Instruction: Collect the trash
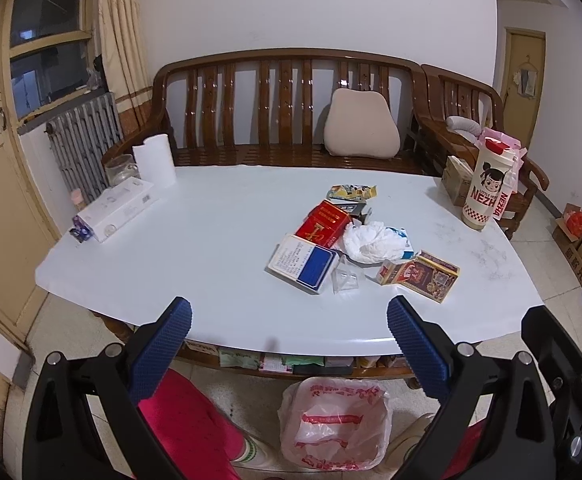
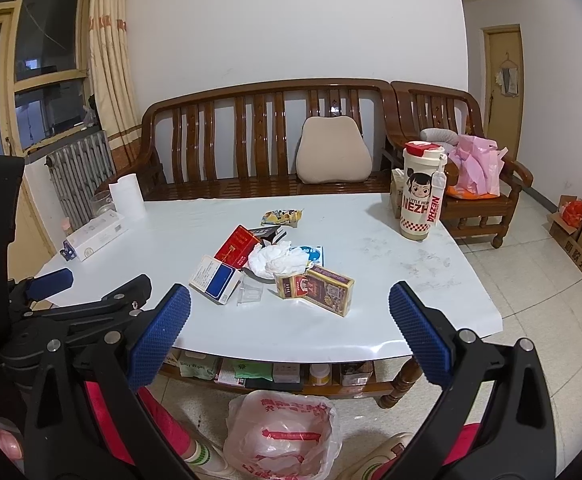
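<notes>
The trash lies in a loose heap near the middle of the white table: a crumpled white tissue at the centre, a red box just behind it to the left, a blue and white box in front of that, a clear plastic wrapper beside it, a dark purple and gold box to the right, and a snack wrapper furthest back. On the floor in front of the table, between the person's feet, stands an open plastic bag with red print. Both claws hover before the near table edge, well apart from the heap: the left gripper is spread wide and holds nothing, and the right gripper likewise. A tall cartoon cup stands at the far right corner, a paper roll at the far left.
</notes>
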{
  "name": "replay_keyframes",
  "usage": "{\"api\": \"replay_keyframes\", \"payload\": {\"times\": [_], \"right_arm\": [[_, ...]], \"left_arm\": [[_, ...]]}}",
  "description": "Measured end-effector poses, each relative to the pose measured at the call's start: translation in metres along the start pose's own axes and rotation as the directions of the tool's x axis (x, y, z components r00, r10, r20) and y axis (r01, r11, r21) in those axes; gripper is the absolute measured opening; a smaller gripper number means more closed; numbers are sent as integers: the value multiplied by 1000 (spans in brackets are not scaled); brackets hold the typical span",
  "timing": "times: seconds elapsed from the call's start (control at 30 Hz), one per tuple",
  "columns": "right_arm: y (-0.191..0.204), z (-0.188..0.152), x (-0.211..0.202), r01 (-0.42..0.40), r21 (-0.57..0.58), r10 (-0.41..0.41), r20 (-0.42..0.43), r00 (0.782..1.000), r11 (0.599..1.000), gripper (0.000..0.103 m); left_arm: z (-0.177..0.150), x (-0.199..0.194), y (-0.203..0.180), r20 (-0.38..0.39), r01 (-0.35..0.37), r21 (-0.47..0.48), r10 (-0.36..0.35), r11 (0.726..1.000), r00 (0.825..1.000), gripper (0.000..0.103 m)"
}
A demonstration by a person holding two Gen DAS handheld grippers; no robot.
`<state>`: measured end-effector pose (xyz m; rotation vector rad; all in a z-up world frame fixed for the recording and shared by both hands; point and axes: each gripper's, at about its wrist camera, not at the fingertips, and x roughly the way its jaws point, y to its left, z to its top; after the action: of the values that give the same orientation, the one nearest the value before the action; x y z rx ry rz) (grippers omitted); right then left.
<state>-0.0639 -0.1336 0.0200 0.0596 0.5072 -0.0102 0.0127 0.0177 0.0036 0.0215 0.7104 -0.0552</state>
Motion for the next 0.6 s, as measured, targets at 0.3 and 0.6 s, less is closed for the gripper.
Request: {"api": "replay_keyframes", "payload": {"times": [0.3,0.6], "right_arm": [[-21,6,20,-39,-31,40,28,999,999,98],[-56,50,46,-208,-198,197,-77,977,958,98]], "left_arm": [[15,28,3,-93,114,62,-108,992,990,96],[77,54,-8,-156,168,339,-121,926,980,96]]}}
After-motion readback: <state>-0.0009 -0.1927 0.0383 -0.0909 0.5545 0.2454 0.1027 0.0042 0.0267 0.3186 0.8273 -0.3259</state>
